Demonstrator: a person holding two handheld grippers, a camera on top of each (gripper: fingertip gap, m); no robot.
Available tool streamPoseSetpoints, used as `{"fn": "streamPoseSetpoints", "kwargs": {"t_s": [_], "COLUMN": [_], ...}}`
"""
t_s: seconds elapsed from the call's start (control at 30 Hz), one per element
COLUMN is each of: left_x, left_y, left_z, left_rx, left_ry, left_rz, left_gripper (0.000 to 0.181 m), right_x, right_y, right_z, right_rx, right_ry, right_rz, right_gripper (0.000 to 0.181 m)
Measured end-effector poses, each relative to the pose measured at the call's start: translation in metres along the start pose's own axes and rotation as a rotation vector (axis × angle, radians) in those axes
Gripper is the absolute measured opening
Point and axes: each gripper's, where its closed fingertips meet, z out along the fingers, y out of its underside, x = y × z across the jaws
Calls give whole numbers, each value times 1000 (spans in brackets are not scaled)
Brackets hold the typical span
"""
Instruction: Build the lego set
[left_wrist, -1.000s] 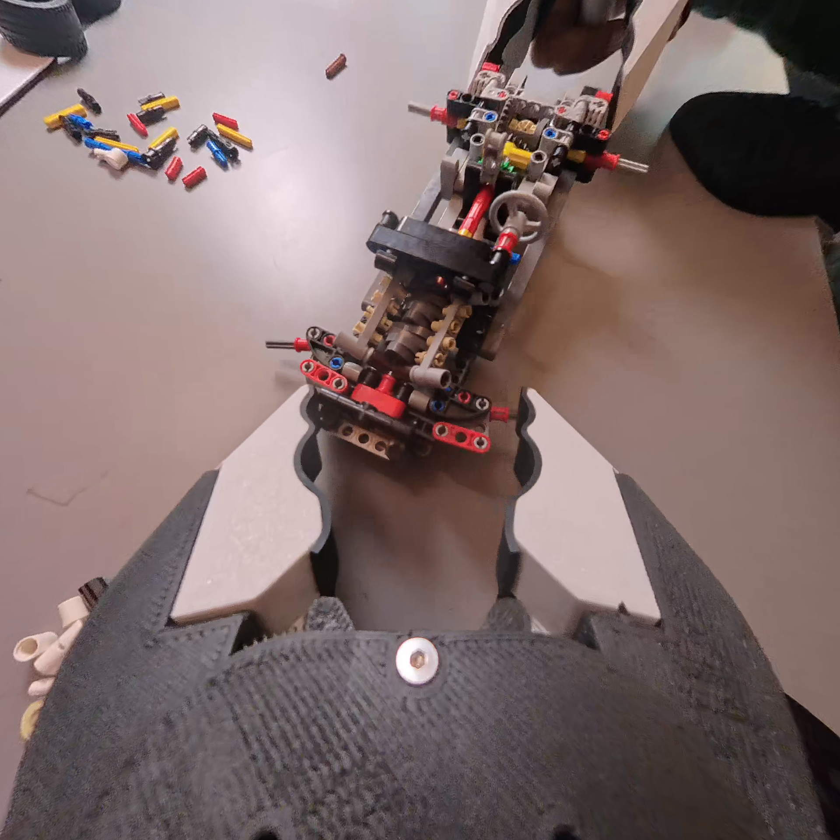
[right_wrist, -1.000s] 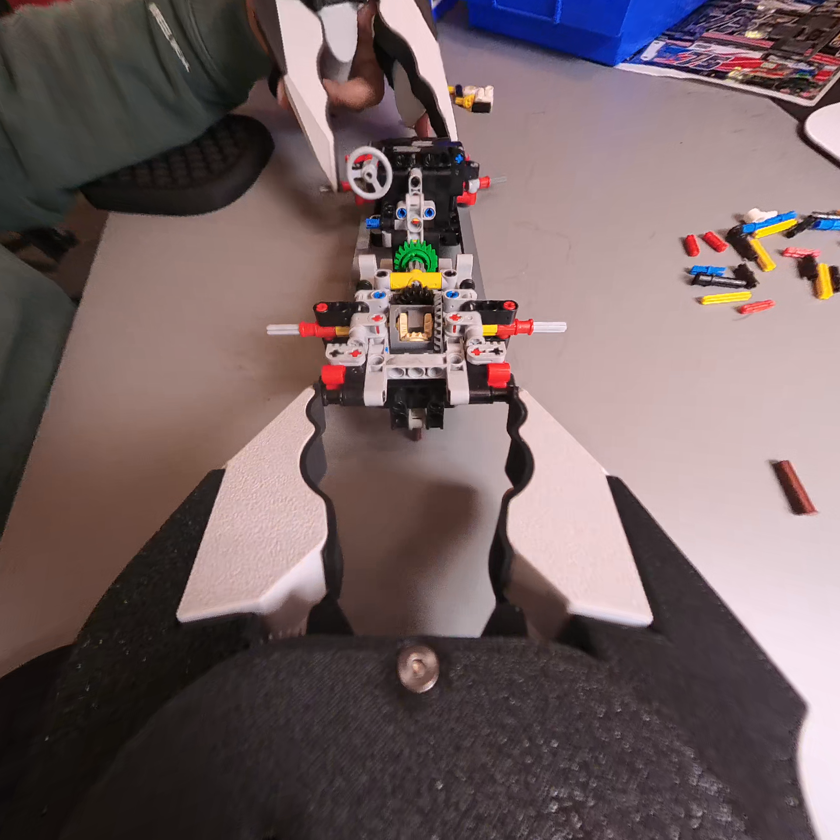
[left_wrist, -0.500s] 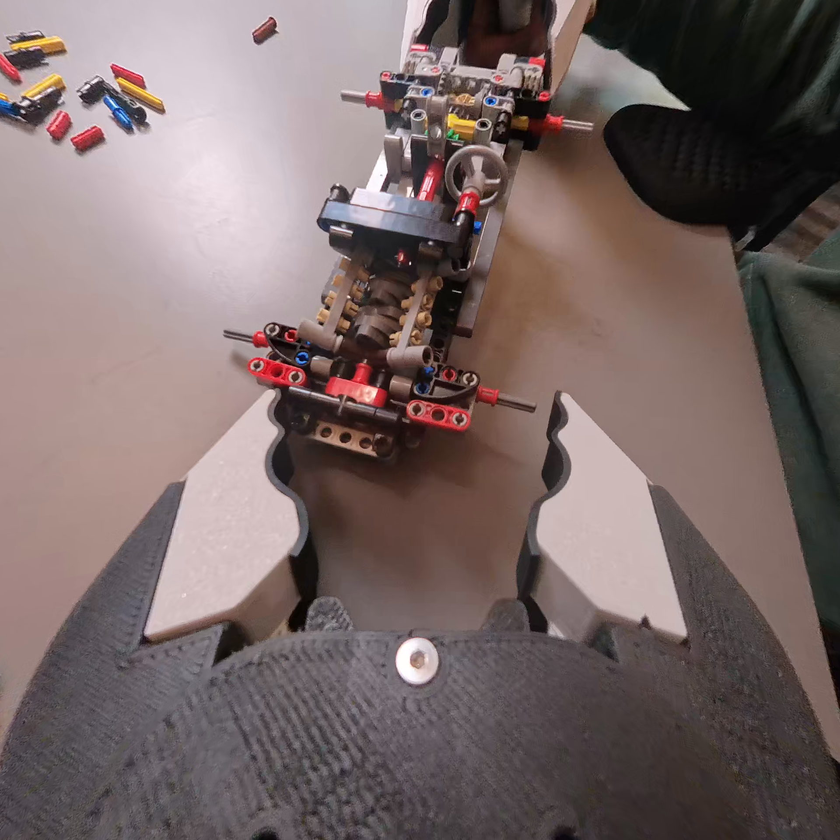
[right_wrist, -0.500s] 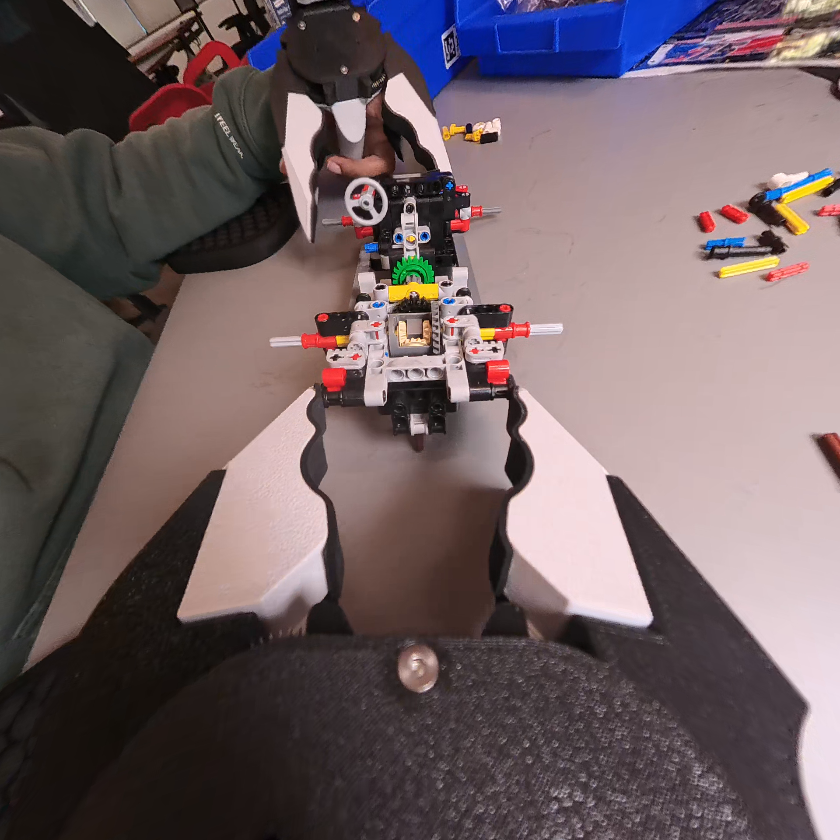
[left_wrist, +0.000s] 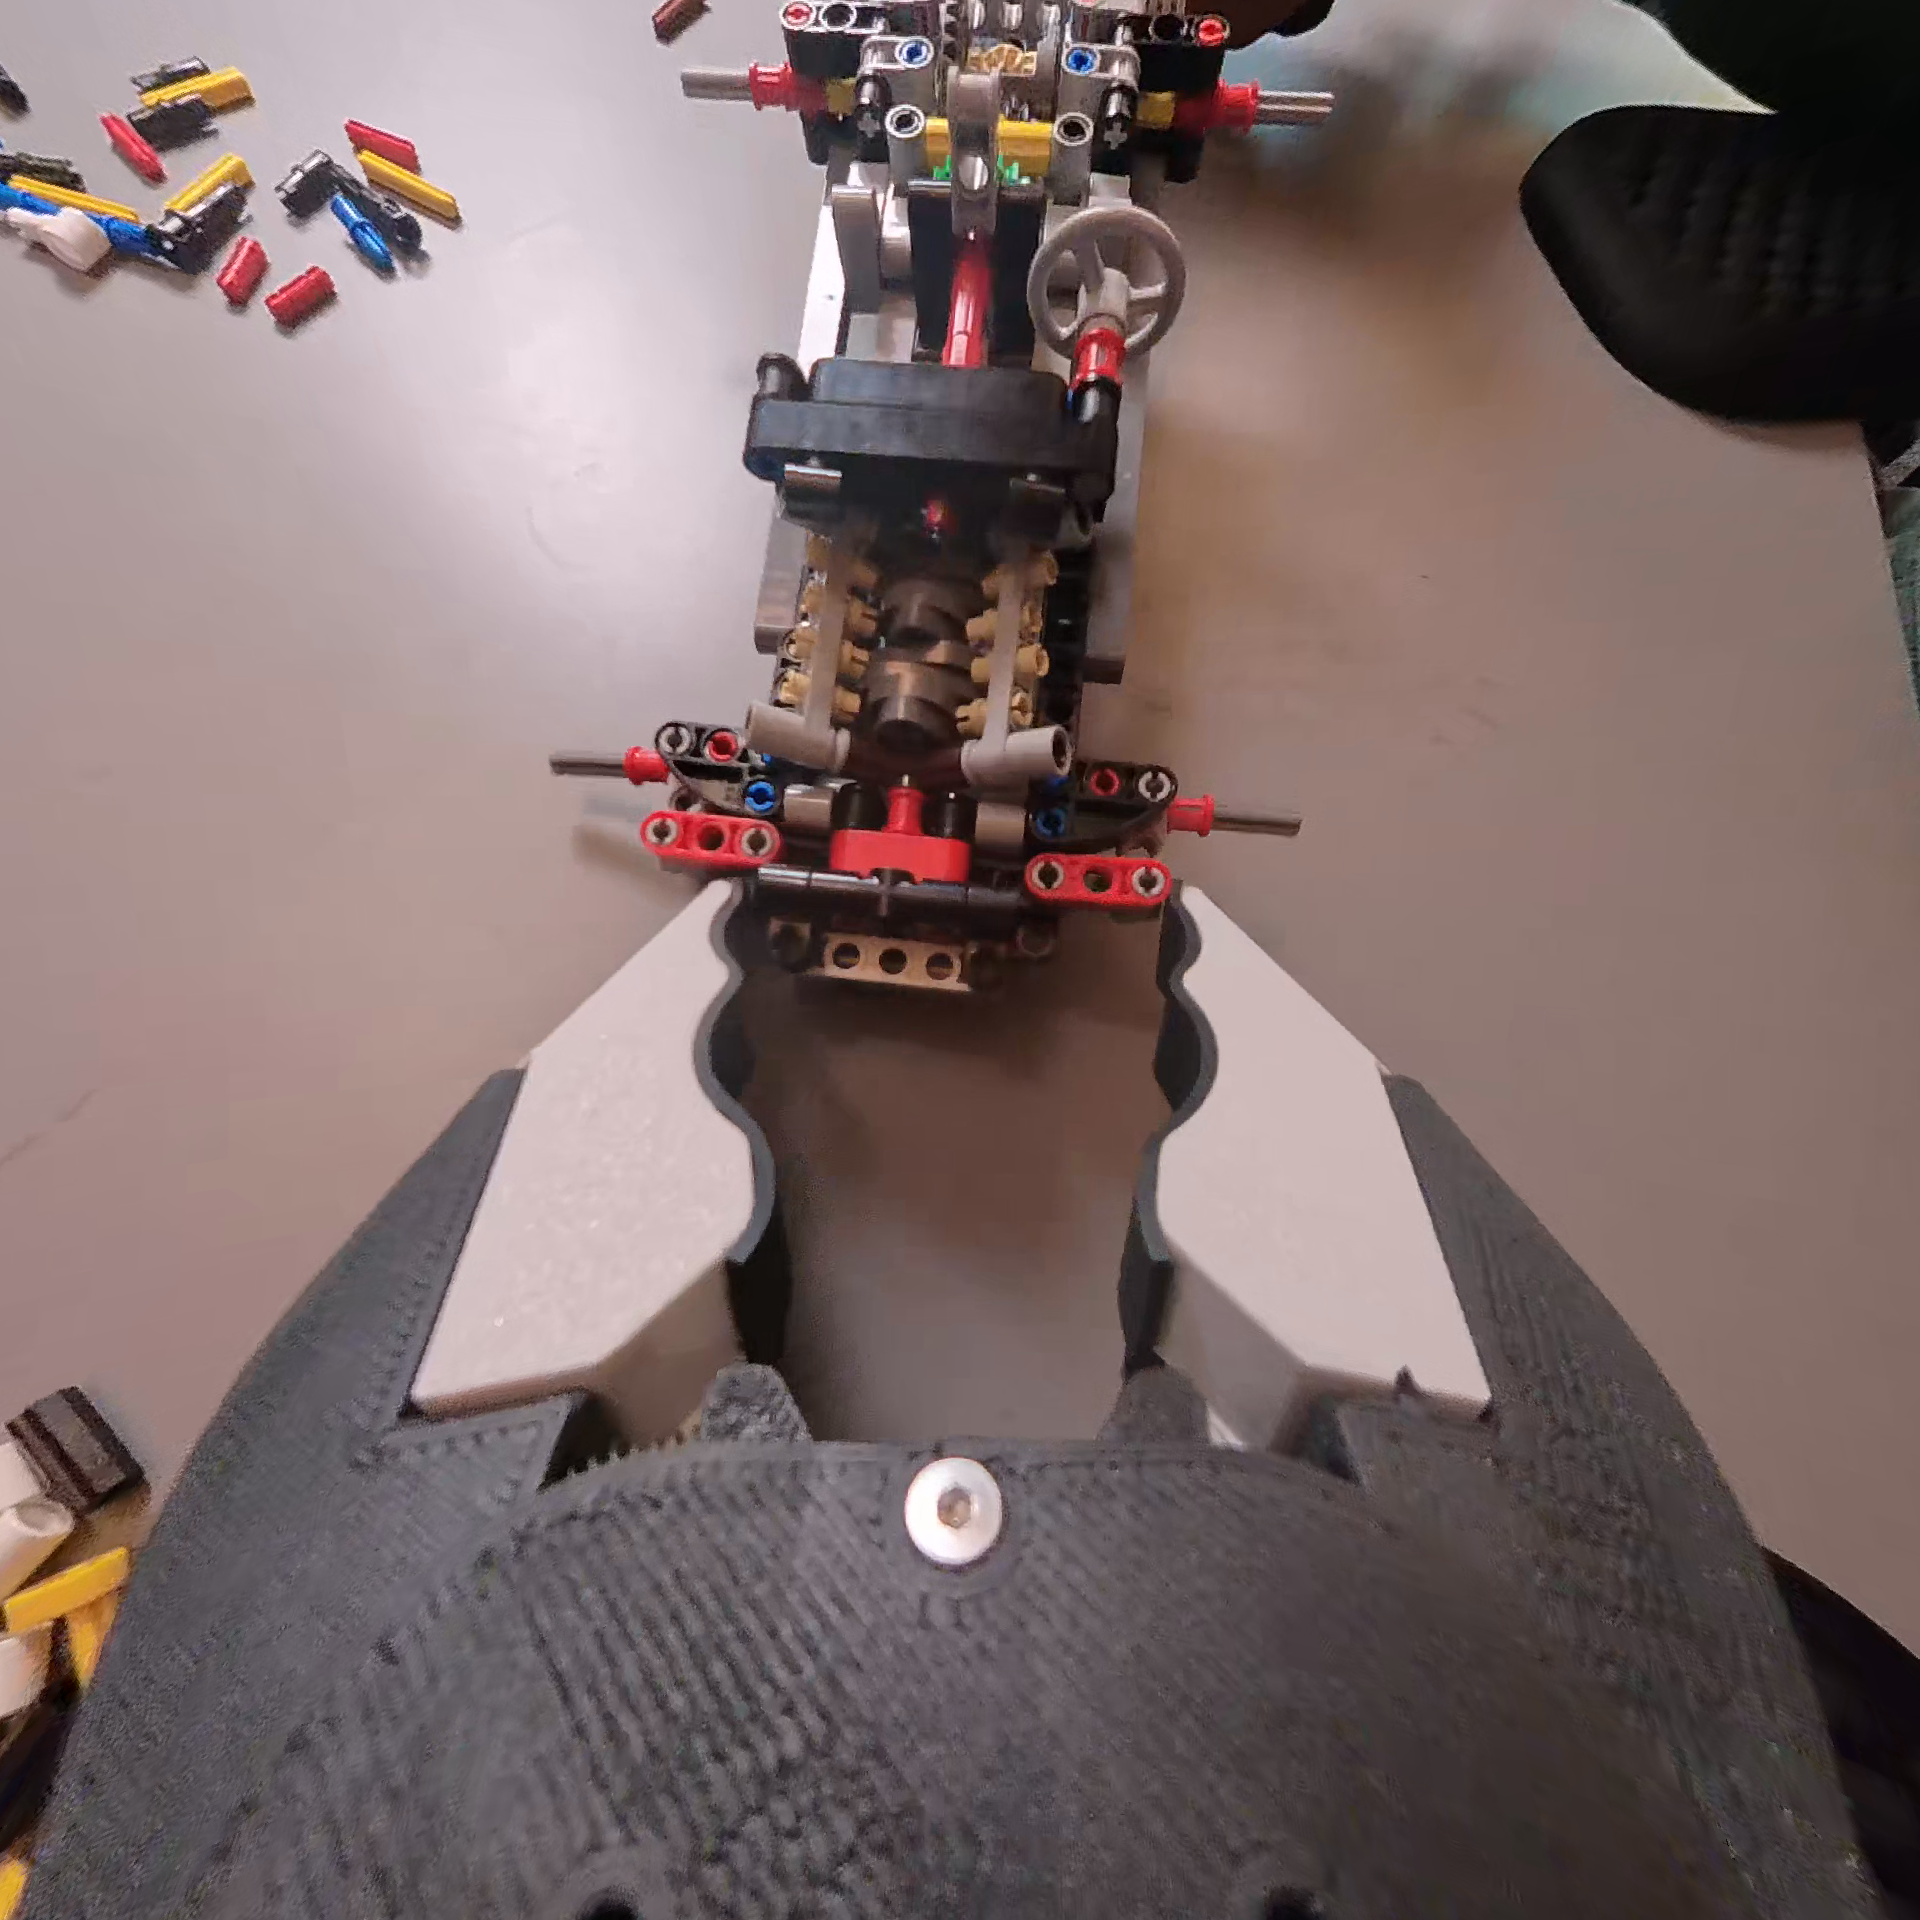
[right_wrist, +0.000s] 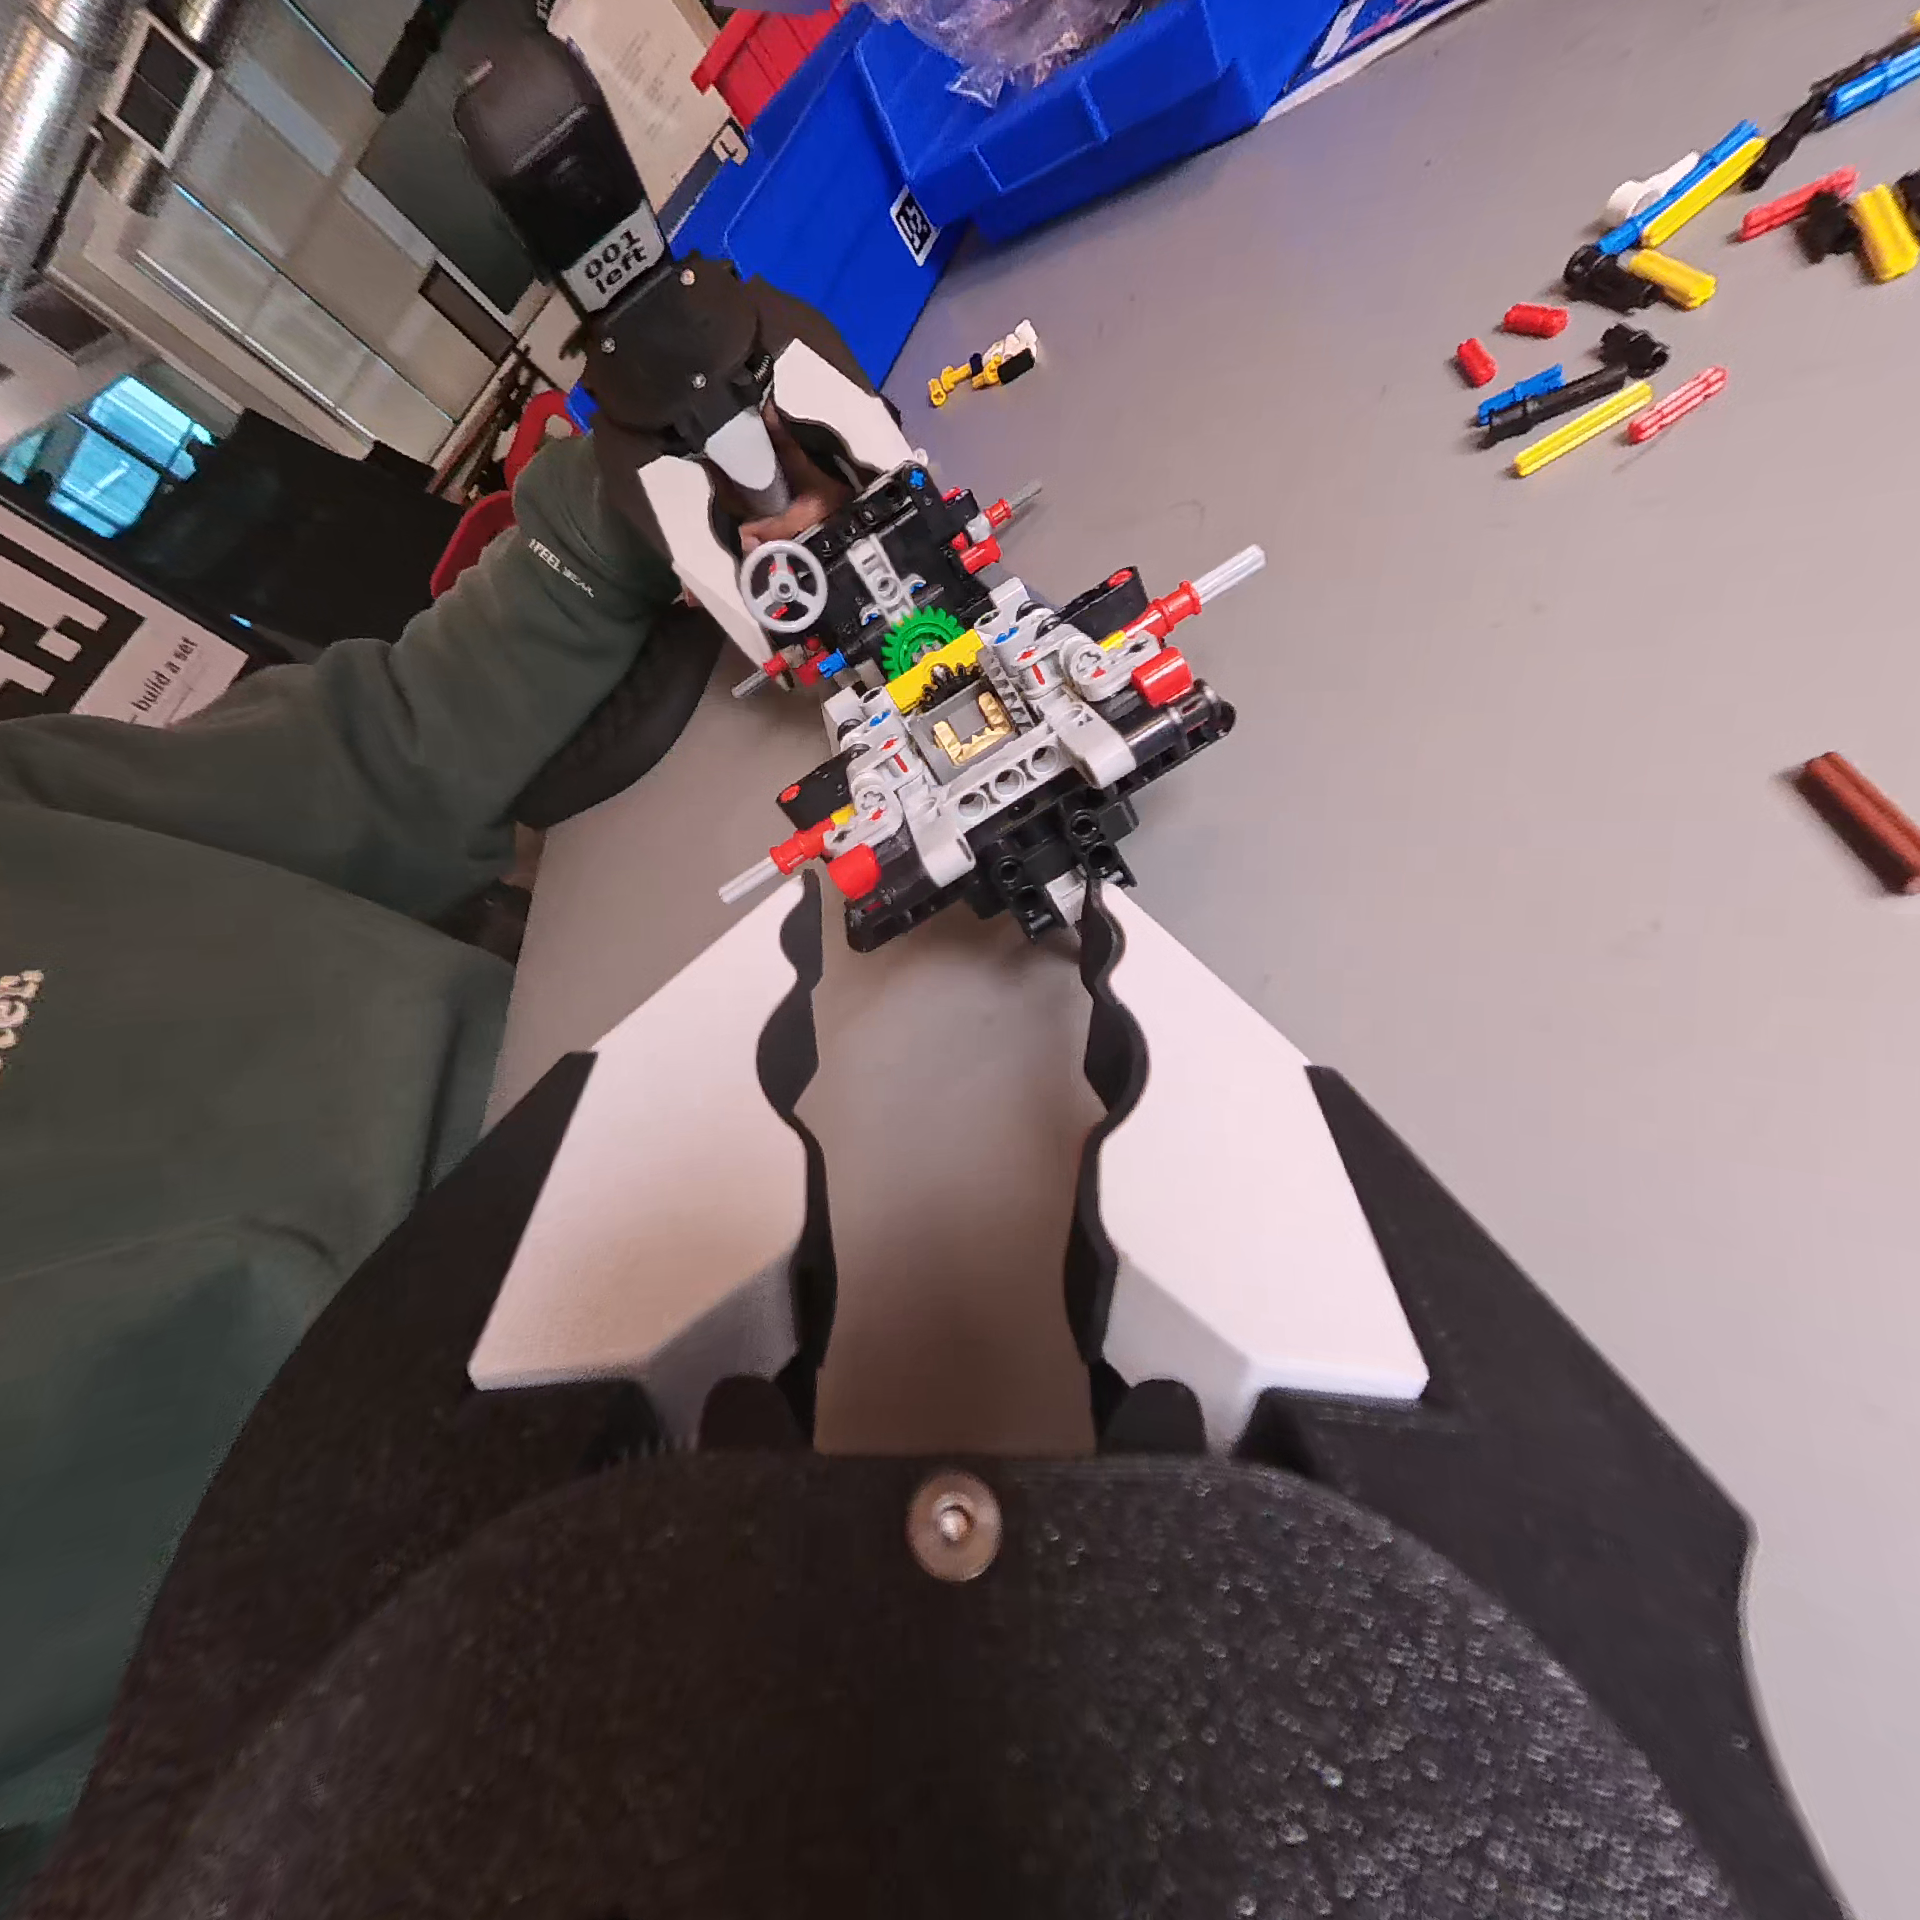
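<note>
A long lego car chassis (left_wrist: 925, 644) lies on the grey table (left_wrist: 364, 582), with a grey steering wheel (left_wrist: 1107, 275) and an engine block. My left gripper (left_wrist: 951, 914) is open, its jaws standing either side of the chassis's engine-end nose; the left fingertip (left_wrist: 727, 914) is close against it and a small gap shows on the right. In the right wrist view the chassis (right_wrist: 977, 727) looks tilted because the camera is rolled. My right gripper (right_wrist: 951, 904) is shut on the black block at the differential end. The left gripper (right_wrist: 748, 457) shows at the far end.
Loose red, yellow, blue and black pins (left_wrist: 208, 197) lie to one side, also in the right wrist view (right_wrist: 1662, 312). A brown piece (right_wrist: 1860, 821) lies apart. Blue bins (right_wrist: 987, 135) stand at the back. A green sleeve (right_wrist: 416, 707) and a black chair seat (left_wrist: 1714, 260) flank the table edge. About 20 cm separates my left fingertips from my right.
My right gripper's jaws have narrowed onto the chassis end and its view has rolled. My left gripper opened wider, then narrowed around the nose and straightened in line with the chassis.
</note>
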Motion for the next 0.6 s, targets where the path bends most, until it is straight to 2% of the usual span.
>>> {"fn": "streamPoseSetpoints", "kwargs": {"t_s": [0.2,0.3,0.43,0.6], "left_x": [-4,-4,-5,-7], "left_y": [1,0,2,10], "left_z": [1,3,3,2], "left_rx": [-14,-25,-43,-64], "left_ry": [-53,-80,-115,-111], "left_rz": [64,110,154,145], "left_gripper": [68,70,72,79], "right_x": [-6,-8,-10,-13], "right_y": [-5,-4,2,8], "right_z": [-6,-2,0,-1], "right_rx": [2,-18,-47,-38], "right_ry": [74,117,177,167], "right_rz": [-188,-276,-429,-479], "right_gripper": [46,41,25,25]}}
